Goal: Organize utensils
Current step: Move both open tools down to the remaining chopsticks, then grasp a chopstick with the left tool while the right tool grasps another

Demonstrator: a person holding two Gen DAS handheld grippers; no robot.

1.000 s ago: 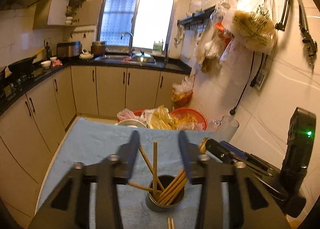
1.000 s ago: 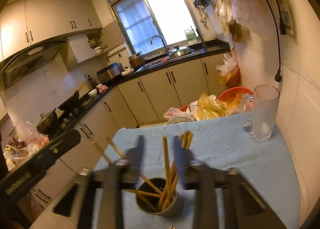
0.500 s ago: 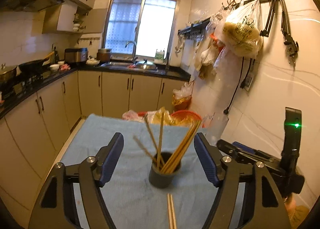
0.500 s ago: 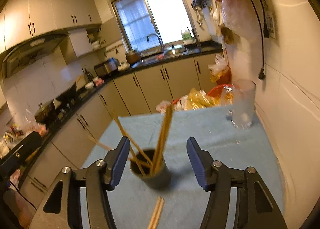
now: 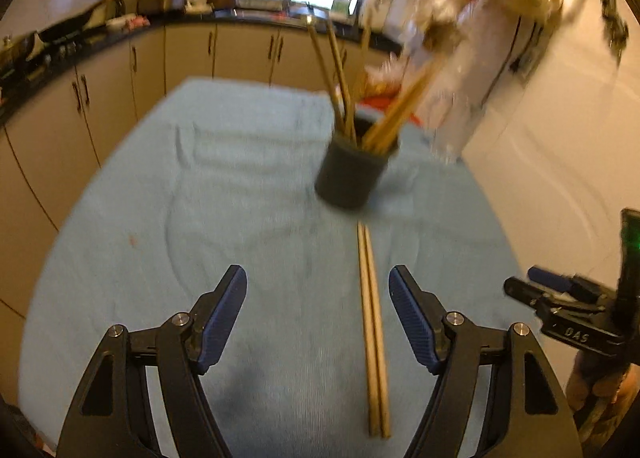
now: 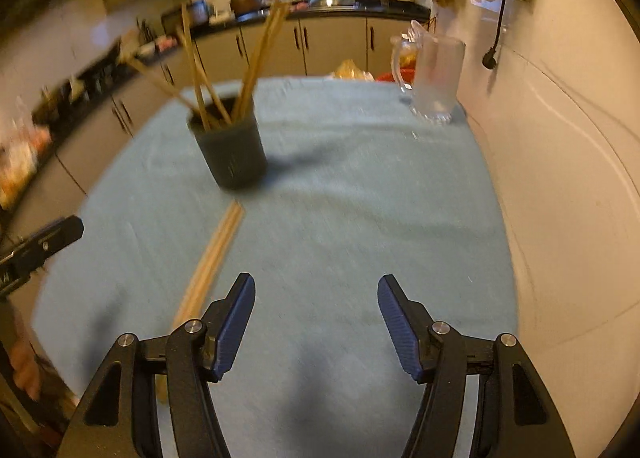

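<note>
Left wrist view: the left gripper (image 5: 318,312) hangs over the blue cloth (image 5: 168,242) with its jaws set wide and nothing clamped. 2 loose chopsticks (image 5: 372,330) lie side by side on the cloth, touching along their length. They pass through the open gap, nearer the right-hand pad than the left-hand one, and neither pad touches them. Their long axis runs almost straight away from this gripper, from near the bottom of the frame toward the dark cup (image 5: 352,173), ending just short of its base. The cup stands upright and holds several more chopsticks (image 5: 340,69) leaning apart.

Right wrist view: the right gripper (image 6: 316,316) is also empty, its jaws opening and nothing but bare cloth between them. The same pair (image 6: 212,262) lies outside the gap, just beside the left-hand finger (image 6: 236,318), running on a diagonal up toward the cup (image 6: 232,153). A glass mug (image 6: 434,77) stands well apart at the far right corner.

Assessment: the left gripper is the better placed, since the pair already sits inside its span. Its jaws close across the sticks' long axis, which suits a pinch. A small sideways shift would centre the pair. The right gripper would need a larger sideways move. Both frames are motion-blurred, so fine clearances are uncertain.
</note>
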